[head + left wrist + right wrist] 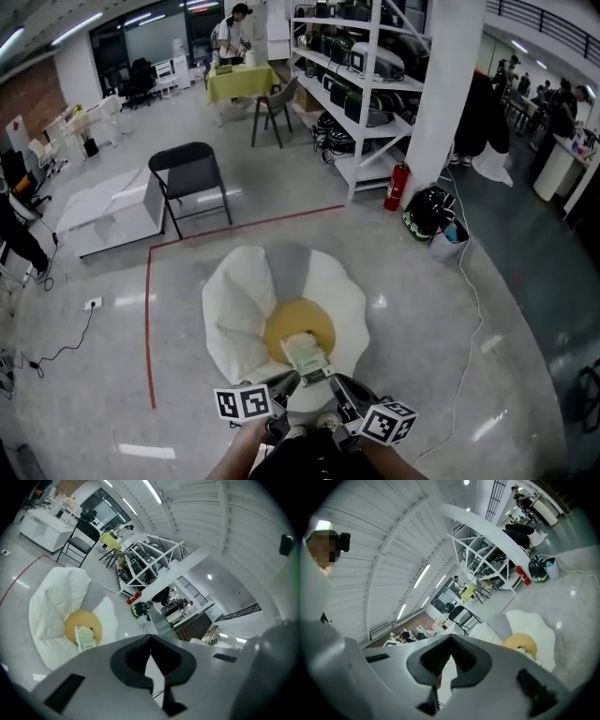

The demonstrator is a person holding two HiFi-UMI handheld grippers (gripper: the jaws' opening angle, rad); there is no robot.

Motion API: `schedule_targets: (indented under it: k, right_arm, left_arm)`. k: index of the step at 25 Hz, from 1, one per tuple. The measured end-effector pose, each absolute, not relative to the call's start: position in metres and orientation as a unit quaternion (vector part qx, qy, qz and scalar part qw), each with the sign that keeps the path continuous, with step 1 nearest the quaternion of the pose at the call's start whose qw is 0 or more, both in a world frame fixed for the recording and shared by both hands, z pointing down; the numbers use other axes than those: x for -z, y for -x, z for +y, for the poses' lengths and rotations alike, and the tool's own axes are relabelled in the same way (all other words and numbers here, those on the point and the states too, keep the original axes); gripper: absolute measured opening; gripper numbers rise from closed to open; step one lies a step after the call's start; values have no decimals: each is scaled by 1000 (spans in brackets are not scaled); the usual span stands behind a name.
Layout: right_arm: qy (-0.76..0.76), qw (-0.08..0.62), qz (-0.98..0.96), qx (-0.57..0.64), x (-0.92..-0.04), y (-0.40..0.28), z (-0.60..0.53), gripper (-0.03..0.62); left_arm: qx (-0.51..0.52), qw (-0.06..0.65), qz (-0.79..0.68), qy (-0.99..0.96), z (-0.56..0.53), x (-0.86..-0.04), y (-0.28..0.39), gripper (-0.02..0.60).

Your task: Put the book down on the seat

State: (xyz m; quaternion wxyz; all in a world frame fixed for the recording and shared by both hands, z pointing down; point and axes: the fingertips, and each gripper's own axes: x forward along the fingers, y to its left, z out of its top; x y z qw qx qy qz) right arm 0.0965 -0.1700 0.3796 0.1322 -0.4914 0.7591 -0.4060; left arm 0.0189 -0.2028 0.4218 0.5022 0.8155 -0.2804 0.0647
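The book, seemingly a light, fairly stiff paperback best pinched by an overhanging edge, lies flat at 5 o'clock on the soft white seat's yellow centre, while at 6 o'clock the left gripper and right gripper have their jaws closed on nothing.

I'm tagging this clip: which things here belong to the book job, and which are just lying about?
Job: book, white-and-yellow seat, left gripper, right gripper, both shut and empty.
Lying about: black folding chair, red fire extinguisher, shelving rack, green table.
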Motion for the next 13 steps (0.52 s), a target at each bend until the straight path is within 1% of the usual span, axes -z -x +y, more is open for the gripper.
schedule_targets:
  k: [6,13]
  right_arm:
    - [489,134,769,390,-373,-95,-153,12]
    - [499,142,771,370,-360,-109,-153,12]
  left_arm:
    - [-61,503,-290,-812,-190,-422,-11,11]
    - [-52,508,-284,-812,-178,-421,-30,11]
